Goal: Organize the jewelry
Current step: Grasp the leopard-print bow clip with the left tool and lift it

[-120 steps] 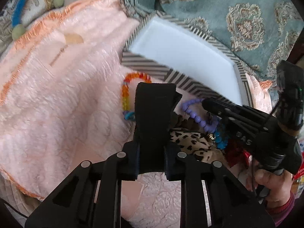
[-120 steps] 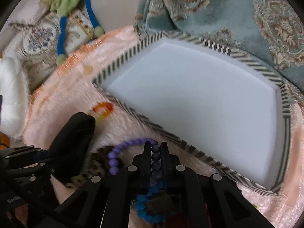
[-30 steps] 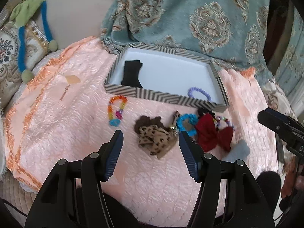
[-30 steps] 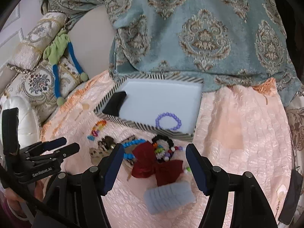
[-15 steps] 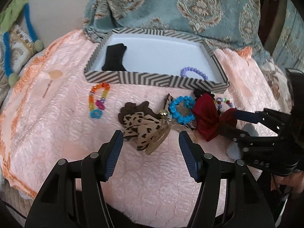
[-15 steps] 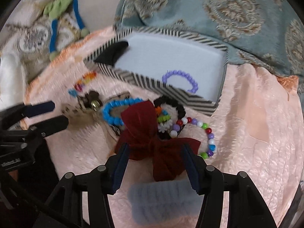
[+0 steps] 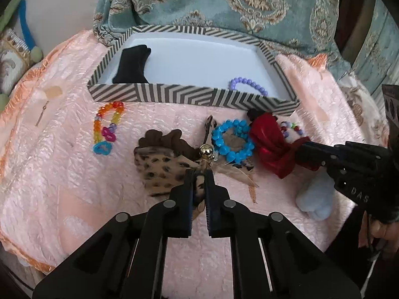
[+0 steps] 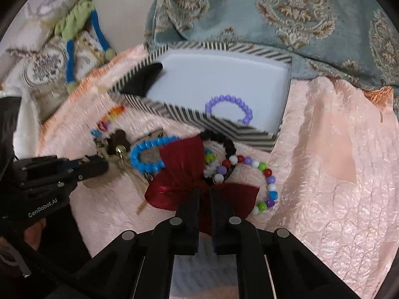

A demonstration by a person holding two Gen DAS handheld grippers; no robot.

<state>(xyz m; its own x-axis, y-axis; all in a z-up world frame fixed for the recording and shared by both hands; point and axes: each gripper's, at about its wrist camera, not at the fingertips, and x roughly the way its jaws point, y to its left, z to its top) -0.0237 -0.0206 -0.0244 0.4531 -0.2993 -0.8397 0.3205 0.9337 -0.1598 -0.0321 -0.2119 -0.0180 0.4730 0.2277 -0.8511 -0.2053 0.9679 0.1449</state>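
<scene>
**Two bows, two grabs**

The left gripper (image 7: 199,174) is pinched shut on the spotted bow (image 7: 159,167). The right gripper (image 8: 204,191) is pinched shut on the red bow (image 8: 179,174). Both bows lie on the pink blanket (image 7: 62,174), near the striped box (image 7: 194,94). Lift slowly so beads don't snag.

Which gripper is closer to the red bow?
The right gripper: its fingers are closed on the red bow. The left gripper is off to the bow's left, gripping the leopard bow.
</scene>
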